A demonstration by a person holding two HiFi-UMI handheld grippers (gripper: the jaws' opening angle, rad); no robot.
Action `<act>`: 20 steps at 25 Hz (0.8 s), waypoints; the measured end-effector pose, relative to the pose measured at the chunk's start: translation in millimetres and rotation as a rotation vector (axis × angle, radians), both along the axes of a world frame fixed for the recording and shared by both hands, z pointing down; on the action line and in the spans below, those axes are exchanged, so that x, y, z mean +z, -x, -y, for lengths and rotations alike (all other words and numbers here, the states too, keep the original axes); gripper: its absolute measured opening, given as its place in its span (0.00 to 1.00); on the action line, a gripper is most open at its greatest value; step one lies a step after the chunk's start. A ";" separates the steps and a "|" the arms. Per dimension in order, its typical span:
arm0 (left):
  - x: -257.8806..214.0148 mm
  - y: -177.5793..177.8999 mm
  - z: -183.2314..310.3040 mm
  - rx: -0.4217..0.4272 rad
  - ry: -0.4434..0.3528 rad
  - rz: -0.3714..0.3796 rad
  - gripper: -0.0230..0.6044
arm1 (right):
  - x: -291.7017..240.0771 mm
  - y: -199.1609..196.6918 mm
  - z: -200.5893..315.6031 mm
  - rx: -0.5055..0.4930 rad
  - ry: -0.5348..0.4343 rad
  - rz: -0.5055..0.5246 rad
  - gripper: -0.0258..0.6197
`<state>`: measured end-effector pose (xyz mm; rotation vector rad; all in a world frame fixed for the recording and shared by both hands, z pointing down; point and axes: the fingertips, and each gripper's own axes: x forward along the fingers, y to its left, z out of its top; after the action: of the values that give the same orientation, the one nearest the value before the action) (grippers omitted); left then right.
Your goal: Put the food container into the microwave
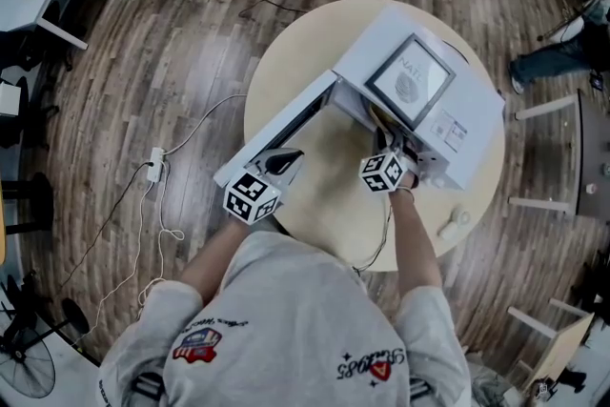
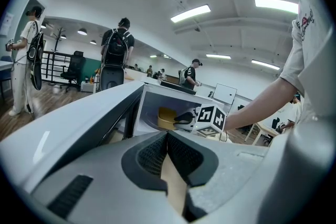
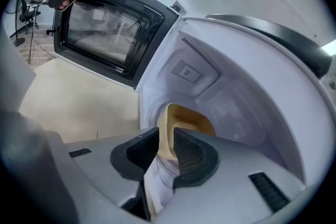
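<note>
Left hand-held gripper closed, right clamped.

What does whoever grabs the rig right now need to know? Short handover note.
Left gripper: shut, empty, beside the open door of the microwave.
Right gripper: shut on the wall of the yellow food container, reaching into the microwave cavity.
Done: door open, container inside the cavity. Whether it rests on the cavity floor cannot be told.
Left: set it down if needed, open the right jaws, pull the right gripper out; probably close the door after.
</note>
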<state>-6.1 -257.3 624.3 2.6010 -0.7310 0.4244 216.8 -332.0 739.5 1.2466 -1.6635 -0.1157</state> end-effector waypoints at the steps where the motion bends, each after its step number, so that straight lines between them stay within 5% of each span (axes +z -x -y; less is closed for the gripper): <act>1: -1.1 -0.5 -0.4 0.001 -0.003 0.000 0.04 | -1.8 0.7 -2.6 -0.001 -0.001 0.008 0.18; 10: -10.2 -5.9 -7.1 0.004 -0.021 -0.005 0.04 | -18.4 7.4 -30.1 -0.030 -0.007 0.044 0.05; 20: -16.2 -17.9 -7.1 0.004 -0.040 -0.009 0.04 | -31.1 -14.2 -59.5 0.050 -0.013 0.119 0.05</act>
<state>11.8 -250.2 608.2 2.6407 -0.7385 0.4032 231.1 -272.5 708.4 1.3259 -1.7337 -0.0216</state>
